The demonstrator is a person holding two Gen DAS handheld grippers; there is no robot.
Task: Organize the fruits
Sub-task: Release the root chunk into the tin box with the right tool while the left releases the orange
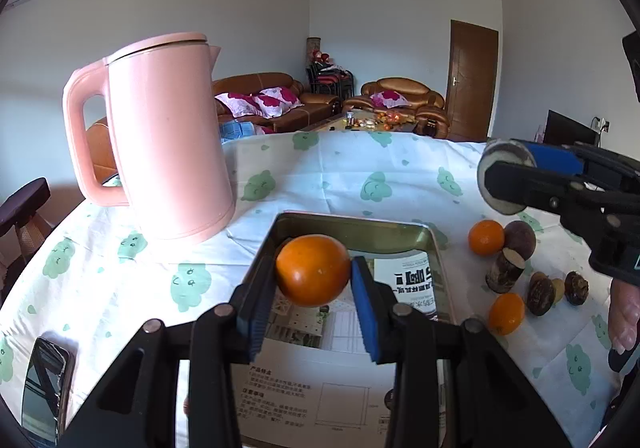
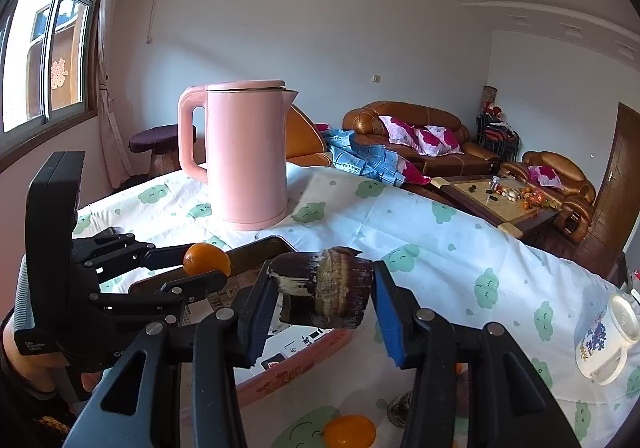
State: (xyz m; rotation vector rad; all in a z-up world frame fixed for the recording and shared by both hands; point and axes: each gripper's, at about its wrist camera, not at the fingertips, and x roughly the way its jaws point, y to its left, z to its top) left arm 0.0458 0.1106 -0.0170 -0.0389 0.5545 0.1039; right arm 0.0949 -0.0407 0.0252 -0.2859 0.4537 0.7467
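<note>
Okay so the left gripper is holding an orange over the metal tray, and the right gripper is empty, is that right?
Not quite. The left gripper does hold the orange over the metal tray, but the right gripper is not empty: the right wrist view shows it clamped on a dark sugarcane piece.

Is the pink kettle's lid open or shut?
Shut: the lid sits flat on the upright pink kettle, with no gap showing in either view.

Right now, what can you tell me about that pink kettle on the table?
The pink kettle stands upright on the cloud-printed tablecloth, behind the metal tray. It looks like smooth matte plastic, with a flat closed lid, a small pointed spout and a big loop handle on the opposite side. Nothing but the cloth touches it.
</note>
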